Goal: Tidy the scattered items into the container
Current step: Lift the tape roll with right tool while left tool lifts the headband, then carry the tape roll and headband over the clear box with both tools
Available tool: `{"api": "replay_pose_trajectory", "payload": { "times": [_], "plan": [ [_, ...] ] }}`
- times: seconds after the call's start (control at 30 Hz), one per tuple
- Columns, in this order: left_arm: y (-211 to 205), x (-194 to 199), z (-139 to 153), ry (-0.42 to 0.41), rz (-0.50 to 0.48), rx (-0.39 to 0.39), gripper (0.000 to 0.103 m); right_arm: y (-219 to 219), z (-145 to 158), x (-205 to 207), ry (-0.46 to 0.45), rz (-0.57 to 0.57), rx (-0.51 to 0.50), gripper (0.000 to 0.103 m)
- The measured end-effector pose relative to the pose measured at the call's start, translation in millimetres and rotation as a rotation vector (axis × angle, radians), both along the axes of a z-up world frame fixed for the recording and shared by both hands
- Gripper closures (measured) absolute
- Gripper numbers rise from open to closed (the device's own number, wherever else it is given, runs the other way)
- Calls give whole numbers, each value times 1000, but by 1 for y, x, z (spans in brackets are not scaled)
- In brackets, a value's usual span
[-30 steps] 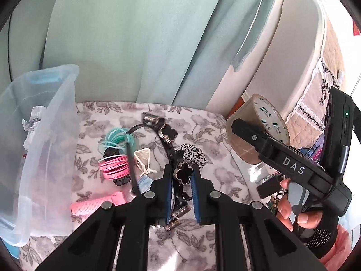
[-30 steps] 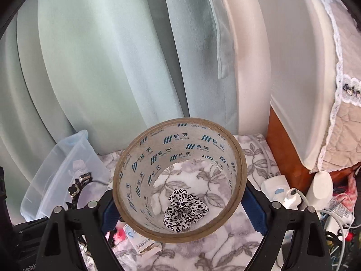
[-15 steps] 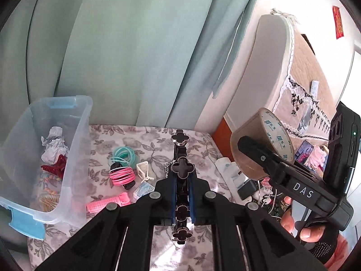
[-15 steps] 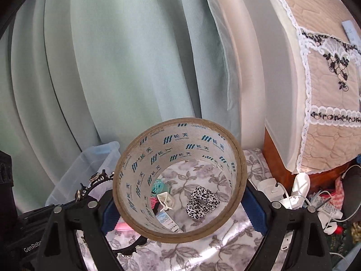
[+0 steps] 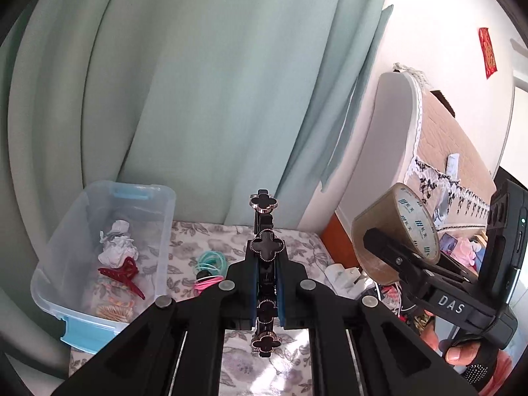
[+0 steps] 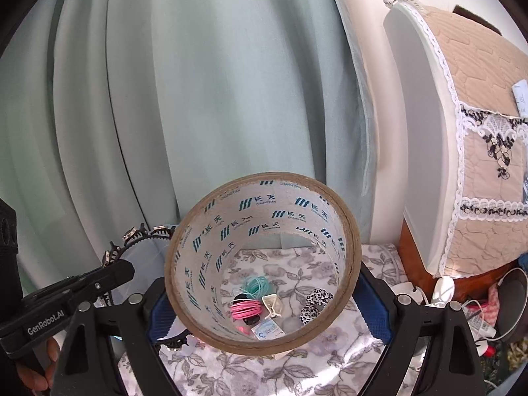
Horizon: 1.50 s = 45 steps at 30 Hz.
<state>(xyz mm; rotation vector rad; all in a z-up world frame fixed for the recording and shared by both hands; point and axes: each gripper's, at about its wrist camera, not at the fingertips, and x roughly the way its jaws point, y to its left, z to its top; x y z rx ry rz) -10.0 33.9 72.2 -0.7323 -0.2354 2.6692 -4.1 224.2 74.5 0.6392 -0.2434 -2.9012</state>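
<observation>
Pale green curtains hang behind the flowered cloth where we work, with a padded headboard off to the right. Our left gripper has its jaws closed tight on a black headband set with clover-shaped pieces, gripping it partway along so that it stands upright with one end above the fingers and the other below them. Our right gripper has its jaws spread wide and pressed against the outside of a brown tape roll, which is held with its hollow core facing the camera. Both grippers are raised above the cloth. At the left edge of the cloth sits the clear plastic bin with blue latches; it already holds crumpled white paper and a red hair claw. On the cloth, between the bin and the headband in the left view, lie a coil of teal hair ties and, touching it, a bundle of pink hair ties. Through the tape's core we also see a white clip beside the pink bundle, a leopard-print scrunchie a little to the right, and a small packet nearer us.
</observation>
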Motion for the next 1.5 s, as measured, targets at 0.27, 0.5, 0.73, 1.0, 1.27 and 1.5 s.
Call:
{"api": "replay_pose_trajectory", "payload": {
  "times": [0.27, 0.5, 0.73, 1.0, 1.27, 1.5],
  "plan": [
    [-48, 7, 17, 71, 117, 30, 94, -28, 9, 1, 11, 65, 26, 10],
    [-88, 6, 16, 83, 204, 58, 94, -52, 13, -7, 12, 128, 46, 10],
    [-123, 3, 6, 70, 266, 87, 94, -81, 9, -25, -12, 195, 68, 10],
    [-152, -11, -13, 23, 310, 108, 94, -112, -6, -52, -56, 276, 105, 10],
    [-173, -30, -37, -36, 347, 125, 94, -138, -35, -76, -131, 356, 138, 10],
    [-185, -44, -52, -59, 388, 126, 94, -152, -56, -100, -194, 414, 154, 10]
  ]
}}
